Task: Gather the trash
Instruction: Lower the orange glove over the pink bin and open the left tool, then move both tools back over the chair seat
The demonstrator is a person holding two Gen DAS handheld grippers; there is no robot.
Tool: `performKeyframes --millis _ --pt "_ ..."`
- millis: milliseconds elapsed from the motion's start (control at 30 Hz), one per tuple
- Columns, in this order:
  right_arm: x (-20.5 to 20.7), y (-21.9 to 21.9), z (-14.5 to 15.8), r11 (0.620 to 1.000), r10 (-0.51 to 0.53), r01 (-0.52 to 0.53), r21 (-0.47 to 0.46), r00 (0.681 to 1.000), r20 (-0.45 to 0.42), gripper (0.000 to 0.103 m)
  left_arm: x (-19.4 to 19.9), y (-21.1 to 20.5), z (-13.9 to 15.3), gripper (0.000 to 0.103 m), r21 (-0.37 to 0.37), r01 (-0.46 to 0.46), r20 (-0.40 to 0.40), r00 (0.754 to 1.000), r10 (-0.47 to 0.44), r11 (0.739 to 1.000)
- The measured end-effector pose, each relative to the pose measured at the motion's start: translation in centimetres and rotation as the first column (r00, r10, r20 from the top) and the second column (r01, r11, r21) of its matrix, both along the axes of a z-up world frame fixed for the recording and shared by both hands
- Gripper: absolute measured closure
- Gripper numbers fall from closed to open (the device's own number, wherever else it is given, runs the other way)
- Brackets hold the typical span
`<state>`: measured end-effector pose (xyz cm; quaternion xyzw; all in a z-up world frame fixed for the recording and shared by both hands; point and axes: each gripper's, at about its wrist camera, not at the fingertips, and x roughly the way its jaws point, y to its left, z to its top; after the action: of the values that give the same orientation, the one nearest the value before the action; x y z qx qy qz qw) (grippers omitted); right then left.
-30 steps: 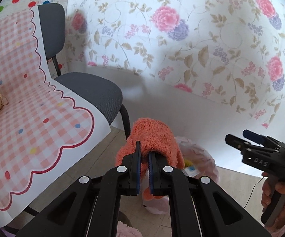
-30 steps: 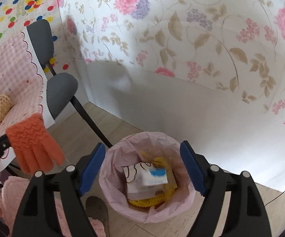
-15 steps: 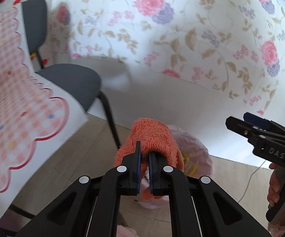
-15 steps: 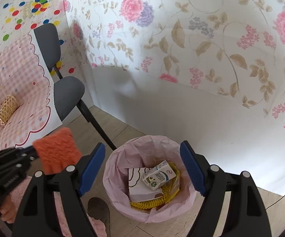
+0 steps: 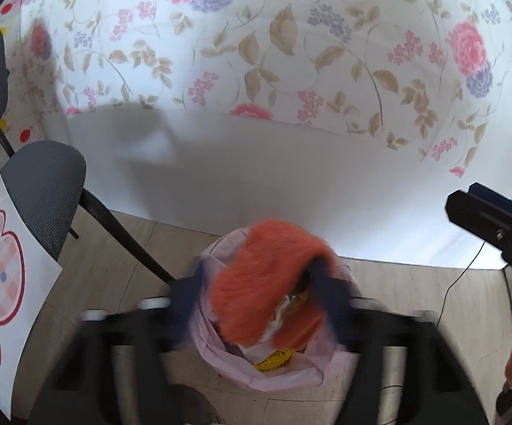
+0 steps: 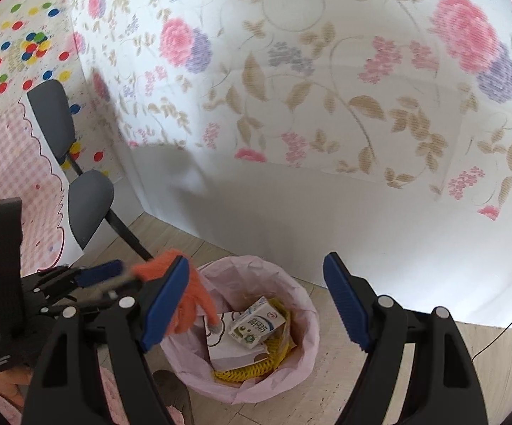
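A: What do we have in front of us, biggest first?

B: A floral wall, a grey chair [image 6: 89, 209], and the edge of a worktop [image 6: 11, 163] under a pink check cloth. On the floor stands a bin [image 6: 305, 304] lined with a pink bag.

A: And what is in the bin?

B: A milk carton [image 6: 257, 322], a white box and some yellow netting lie inside, so we judge part of the trash is already collected.

A: Where is the orange glove [image 5: 266, 279]?

B: Right above the bin's mouth, between the fingers of our left claw [image 5: 256, 297]. Its jaws have just been opening and now stand wide apart. The glove is blurred but seems loose, dropping toward the bag.

A: And our right claw [image 6: 256, 304]?

B: Spread wide, holding nothing, hovering over the bin.

A: What remains?

B: The glove has yet to settle inside. A small orange thing shows at the worktop's edge; whether it is trash we cannot tell.
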<state>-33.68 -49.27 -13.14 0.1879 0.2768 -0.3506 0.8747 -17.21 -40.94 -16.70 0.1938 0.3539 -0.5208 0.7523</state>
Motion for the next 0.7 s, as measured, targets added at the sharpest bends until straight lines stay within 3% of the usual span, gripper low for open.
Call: performKeyframes --millis 100,300,700 --pt "-0.1 -0.1 0.1 1.000 -0.004 0.004 0.000 1.000 0.003 0.026 0.3 0.1 0.1 0.029 0.000 -0.011 0.003 1.000 0.011 1.000" --pt "0.3 0.8 0.7 1.000 0.010 -0.010 -0.018 1.000 0.022 0.026 1.8 3.7 1.4 0.029 -0.070 -0.113 0.017 0.993 0.115 0.991" --pt "2.8 4.8 3.6 0.992 0.110 -0.105 -0.070 0.991 0.074 0.026 4.6 12.6 4.4 0.029 -0.138 -0.310 0.073 0.944 0.321 0.941"
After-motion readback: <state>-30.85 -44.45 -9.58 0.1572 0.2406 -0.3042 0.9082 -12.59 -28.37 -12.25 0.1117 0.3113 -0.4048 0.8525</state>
